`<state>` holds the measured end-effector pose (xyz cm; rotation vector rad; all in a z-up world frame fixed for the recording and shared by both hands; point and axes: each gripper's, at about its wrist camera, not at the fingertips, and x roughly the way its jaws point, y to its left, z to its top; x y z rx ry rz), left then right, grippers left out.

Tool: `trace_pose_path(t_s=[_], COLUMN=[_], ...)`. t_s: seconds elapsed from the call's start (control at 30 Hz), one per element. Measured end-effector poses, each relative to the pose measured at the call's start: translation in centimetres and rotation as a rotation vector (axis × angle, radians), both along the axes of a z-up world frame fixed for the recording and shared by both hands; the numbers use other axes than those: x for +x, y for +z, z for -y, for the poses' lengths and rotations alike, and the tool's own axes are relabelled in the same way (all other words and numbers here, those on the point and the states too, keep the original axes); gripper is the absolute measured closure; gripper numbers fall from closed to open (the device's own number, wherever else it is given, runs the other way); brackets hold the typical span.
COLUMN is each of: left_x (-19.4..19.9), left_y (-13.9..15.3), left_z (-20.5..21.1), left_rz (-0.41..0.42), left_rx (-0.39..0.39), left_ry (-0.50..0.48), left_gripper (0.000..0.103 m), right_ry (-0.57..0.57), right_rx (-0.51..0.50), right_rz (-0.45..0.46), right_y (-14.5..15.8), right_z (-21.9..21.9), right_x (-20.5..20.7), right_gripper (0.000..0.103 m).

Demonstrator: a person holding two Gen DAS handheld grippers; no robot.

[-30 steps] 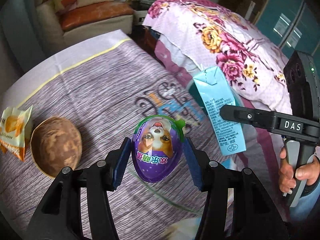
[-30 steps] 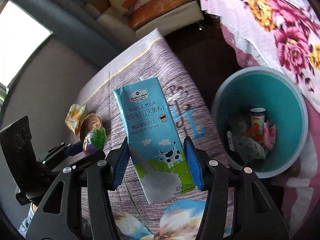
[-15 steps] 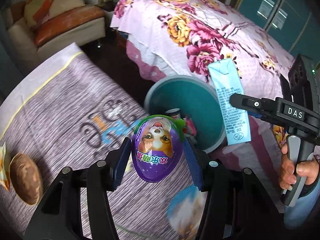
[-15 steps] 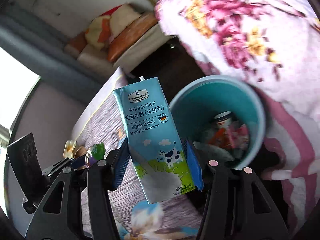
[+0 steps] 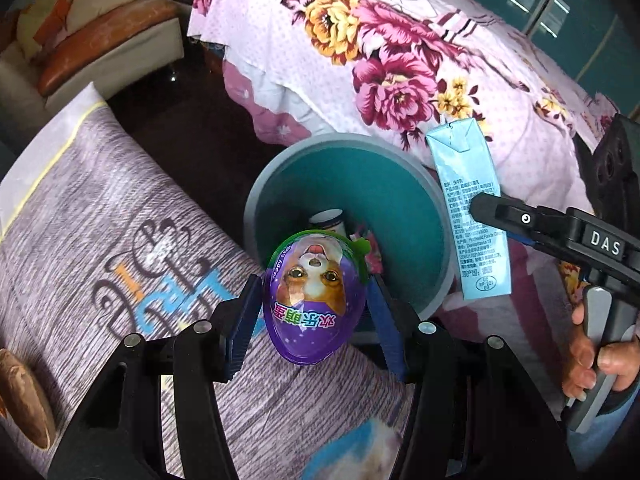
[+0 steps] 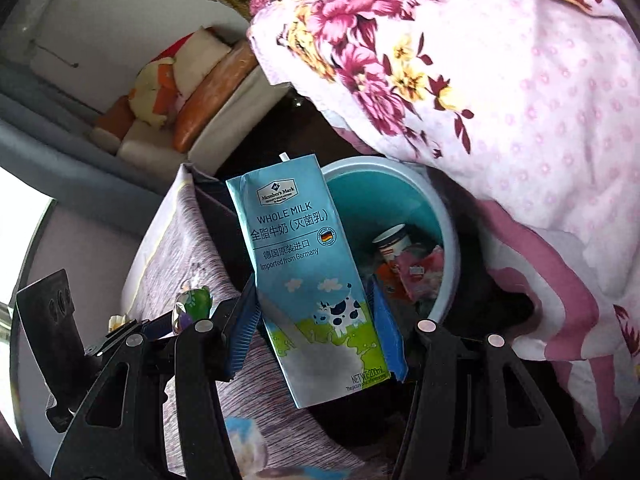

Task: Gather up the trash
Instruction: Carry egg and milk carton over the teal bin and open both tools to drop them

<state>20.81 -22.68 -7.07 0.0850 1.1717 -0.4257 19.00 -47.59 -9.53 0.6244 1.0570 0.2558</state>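
Observation:
My left gripper (image 5: pixel 314 320) is shut on a purple egg-shaped toy package (image 5: pixel 314 300) with a dog face, held over the table edge just before the teal trash bin (image 5: pixel 360 184). My right gripper (image 6: pixel 314 328) is shut on a light blue milk carton (image 6: pixel 304 272), held upright beside the bin (image 6: pixel 384 192). The carton (image 5: pixel 468 208) and right gripper (image 5: pixel 500 216) show at the right of the left wrist view, over the bin's right rim. The bin holds a cup and several wrappers. The left gripper and egg (image 6: pixel 192 308) show at lower left in the right wrist view.
A table with a purple-grey cloth (image 5: pixel 100 220) is at left, with a brown round object (image 5: pixel 24 396) at its edge. A bed with a pink floral cover (image 5: pixel 400 60) lies behind the bin. A sofa with cushions (image 5: pixel 92 40) stands at the far left.
Both grippers have moved from over the table toward the bin with their loads. The bin now sits closer and more central in both views.

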Motion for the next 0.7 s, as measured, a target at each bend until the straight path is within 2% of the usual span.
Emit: trace_pose_path(t_s=[0.37, 0.43, 0.47, 0.5, 0.7], left_x=[1.6, 1.6, 1.7, 1.7, 1.2], left_y=[-2.5, -2.6, -2.6, -2.5, -1.5], left_z=[0.3, 0.1, 0.2, 0.1, -0.8], left_rz=[-0.056, -0.059, -0.057, -0.052, -0.032], left_rx=[-0.033, -0.04, -0.041, -0.044, -0.072], left_ry=[0.022, 0.029, 0.034, 0.04, 0.057], left_gripper=[0.046, 0.04, 0.032, 0.028, 0.017], right_ry=[-0.011, -0.012, -0.012, -0.012, -0.009], right_rx=[-0.034, -0.038, -0.04, -0.041, -0.065], right_rz=[-0.038, -0.047, -0.048, -0.048, -0.043], right_y=[-1.6, -1.8, -1.8, -1.9, -1.9], right_z=[0.2, 0.0, -0.2, -0.3, -0.9], right_x=[1.3, 1.6, 1.7, 1.8, 2.2], right_gripper=[0.052, 0.052, 0.052, 0.052, 0.052])
